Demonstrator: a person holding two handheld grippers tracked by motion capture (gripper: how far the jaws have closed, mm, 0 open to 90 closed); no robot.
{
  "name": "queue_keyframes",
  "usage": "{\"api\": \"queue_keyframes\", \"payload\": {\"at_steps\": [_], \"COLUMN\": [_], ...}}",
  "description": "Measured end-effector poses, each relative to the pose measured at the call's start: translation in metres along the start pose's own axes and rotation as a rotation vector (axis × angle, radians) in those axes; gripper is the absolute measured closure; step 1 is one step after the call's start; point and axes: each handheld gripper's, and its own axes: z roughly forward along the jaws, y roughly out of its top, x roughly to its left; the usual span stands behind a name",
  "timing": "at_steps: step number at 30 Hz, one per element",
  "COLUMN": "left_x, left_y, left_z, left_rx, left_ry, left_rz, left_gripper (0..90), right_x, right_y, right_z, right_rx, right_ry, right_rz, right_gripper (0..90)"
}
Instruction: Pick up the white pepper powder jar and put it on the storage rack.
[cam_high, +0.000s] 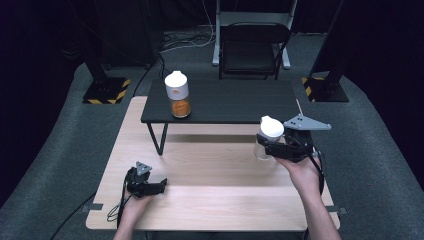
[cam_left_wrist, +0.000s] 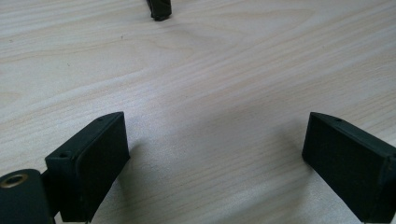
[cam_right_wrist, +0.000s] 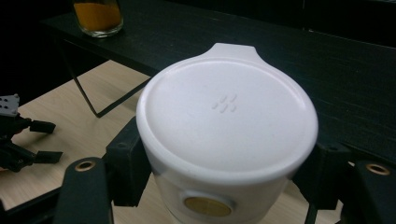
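The white lid (cam_right_wrist: 227, 121) looks like smooth matt plastic with a faint satin sheen, on a clear glassy jar (cam_high: 261, 148). The table (cam_left_wrist: 219, 74) shows pale wood grain, smooth and slightly glossy. Behind the lid, the black shelf (cam_right_wrist: 289, 70) has a matt, finely lined texture. The right gripper (cam_right_wrist: 224, 182) has matt black jaws that look like plastic.

We see a pale wooden bench (cam_high: 210, 200) on grey carpet (cam_high: 60, 150), a black folding chair (cam_high: 252, 47) behind, dark surroundings.

Black shelf (cam_high: 235, 102) just beyond held jar (cam_high: 270, 131)
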Motion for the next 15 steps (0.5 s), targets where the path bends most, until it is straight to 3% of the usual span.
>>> {"api": "queue_keyframes", "payload": {"at_steps": [15], "left_x": [0.000], "left_y": [0.000], "left_z": [0.000], "left_rx": [0.000], "left_ry": [-0.001], "left_rz": [0.001], "left_gripper": [6.5], "right_x": [-0.006], "right_y": [0.029], "right_z": [0.000], "right_rx": [-0.011], "right_ry": [0.001], "right_rz": [0.003], "right_gripper": [29.0]}}
